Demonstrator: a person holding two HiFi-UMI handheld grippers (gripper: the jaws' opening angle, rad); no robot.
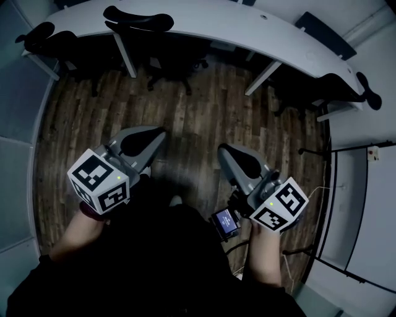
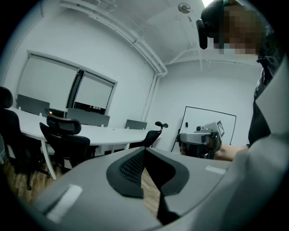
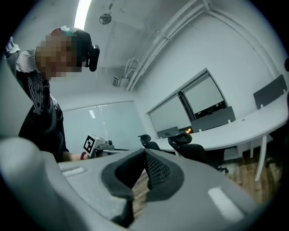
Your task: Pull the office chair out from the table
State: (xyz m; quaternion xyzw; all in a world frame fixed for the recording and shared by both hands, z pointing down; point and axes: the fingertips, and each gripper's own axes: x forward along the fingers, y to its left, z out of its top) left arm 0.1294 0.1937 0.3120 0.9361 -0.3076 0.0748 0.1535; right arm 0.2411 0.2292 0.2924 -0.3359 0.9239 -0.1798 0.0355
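While the office chair (image 1: pixel 137 20) sits tucked under the near edge of the tabletop (image 1: pixel 247 31), I judge it heavy but free-rolling, best taken at its stiff backrest top. My left gripper (image 1: pixel 154 137) and right gripper (image 1: pixel 230 155) hang well short, fingers closed together, empty.

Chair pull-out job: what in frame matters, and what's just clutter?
Job: centre chair, likely target; table; left gripper and right gripper, both shut, empty.
Idle: left chair; right chair; screen; divider.
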